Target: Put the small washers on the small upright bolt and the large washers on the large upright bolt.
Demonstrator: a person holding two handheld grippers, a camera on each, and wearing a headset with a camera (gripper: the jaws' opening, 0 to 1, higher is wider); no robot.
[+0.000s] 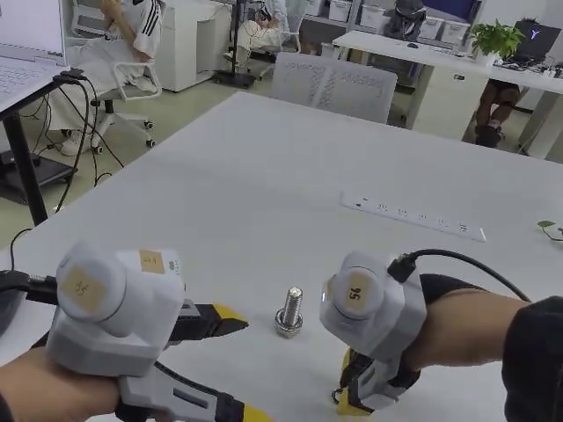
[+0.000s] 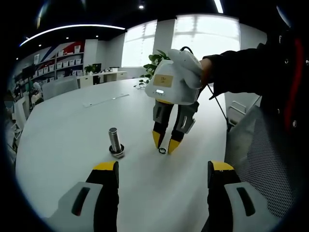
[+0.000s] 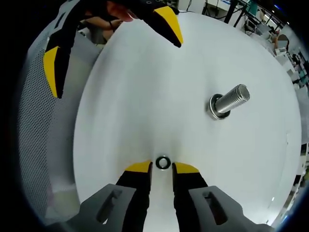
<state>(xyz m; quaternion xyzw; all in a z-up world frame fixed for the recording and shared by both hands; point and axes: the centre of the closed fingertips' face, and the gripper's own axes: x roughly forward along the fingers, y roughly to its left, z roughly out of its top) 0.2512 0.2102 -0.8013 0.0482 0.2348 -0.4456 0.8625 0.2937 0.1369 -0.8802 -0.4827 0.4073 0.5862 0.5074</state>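
The left hand-held gripper (image 2: 163, 166), white-bodied with yellow-tipped black jaws, lies roughly level and points toward the right hand-held gripper (image 3: 163, 167), jaws spread wide. The right one points steeply down, its jaws a narrow gap apart.

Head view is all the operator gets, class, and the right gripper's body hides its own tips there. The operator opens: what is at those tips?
Observer: A small washer sits right at the tips of the right gripper, low over the table.
Operator: Is it clamped yet?
Observer: I cannot tell. The right gripper view shows the jaws nearly shut, with the washer in the narrow gap at their ends.
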